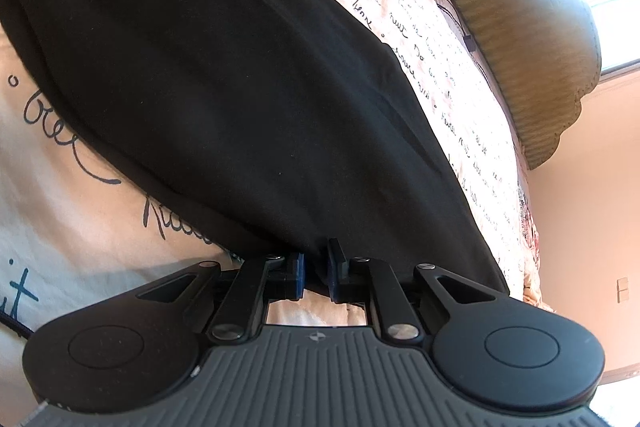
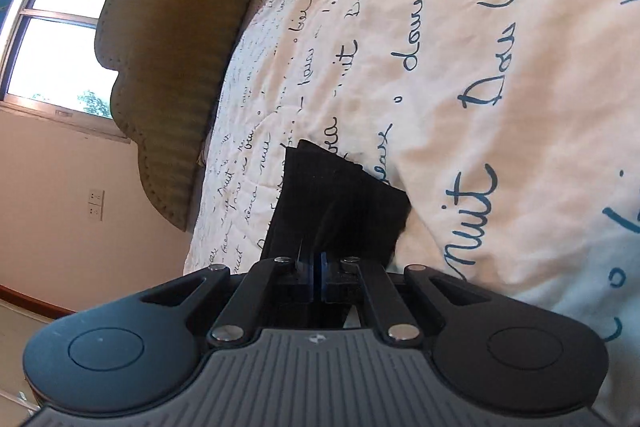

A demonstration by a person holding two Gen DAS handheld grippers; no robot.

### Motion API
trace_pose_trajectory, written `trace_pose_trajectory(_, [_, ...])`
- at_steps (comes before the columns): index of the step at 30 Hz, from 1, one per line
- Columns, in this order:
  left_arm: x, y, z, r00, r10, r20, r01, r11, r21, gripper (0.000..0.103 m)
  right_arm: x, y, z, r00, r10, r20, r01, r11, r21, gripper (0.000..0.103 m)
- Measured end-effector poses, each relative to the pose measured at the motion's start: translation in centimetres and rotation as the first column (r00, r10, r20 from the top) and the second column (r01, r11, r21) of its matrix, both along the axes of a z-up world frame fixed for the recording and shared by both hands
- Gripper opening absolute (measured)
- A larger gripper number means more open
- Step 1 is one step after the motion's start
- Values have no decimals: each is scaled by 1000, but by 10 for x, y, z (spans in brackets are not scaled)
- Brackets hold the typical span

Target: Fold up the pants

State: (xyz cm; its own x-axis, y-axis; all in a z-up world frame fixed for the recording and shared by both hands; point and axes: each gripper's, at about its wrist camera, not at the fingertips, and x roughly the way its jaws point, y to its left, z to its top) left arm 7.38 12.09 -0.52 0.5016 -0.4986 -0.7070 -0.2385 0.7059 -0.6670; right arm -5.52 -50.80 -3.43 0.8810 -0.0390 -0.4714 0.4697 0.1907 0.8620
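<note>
Here the black pants [image 1: 240, 99] are spread on the lettered bed cover [image 1: 72, 227], one edge pinched by the left hand-held gripper [image 1: 315, 273], a corner clamped by the right hand-held gripper [image 2: 319, 273]; soft, light cloth, probably best gripped at hems.

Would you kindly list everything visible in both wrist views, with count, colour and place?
black fabric pants: one, black, spread on the bedspread, edges pinched by both grippers
cream bedspread with dark handwritten script: one, cream, covering the bed
olive ribbed scalloped headboard: one, olive, at the bed's head
window: one, bright, in the wall beside the headboard
white wall sockets: two, white, stacked on the wall
left gripper: one, black, jaws closed on the pants
right gripper: one, black, jaws closed on the pants
</note>
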Motion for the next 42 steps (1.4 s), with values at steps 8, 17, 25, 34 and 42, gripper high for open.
trace_pose_trajectory(8, [-1, 1, -1, 1000, -5, 3, 5, 1000, 4, 22, -28, -5, 2, 998, -47, -40, 49, 998, 41, 19])
trace_pose_trajectory(17, [0, -1, -1, 1000, -5, 7, 5, 1000, 12, 22, -24, -9, 9, 997, -5, -74, 2, 999, -38, 50])
trace_pose_trajectory(25, [-4, 2, -2, 1000, 7, 11, -7, 1000, 6, 22, -8, -6, -1, 999, 27, -38, -28, 1000, -10, 9])
trace_pose_trajectory(34, [-4, 2, 1, 1000, 1, 7, -1, 1000, 20, 23, -20, -1, 55, 992, 61, 111, -41, 983, -176, 5])
trace_pose_trajectory(42, [-3, 4, -1, 1000, -8, 11, 8, 1000, 14, 23, -43, -20, -4, 999, 31, -10, -31, 999, -35, 6])
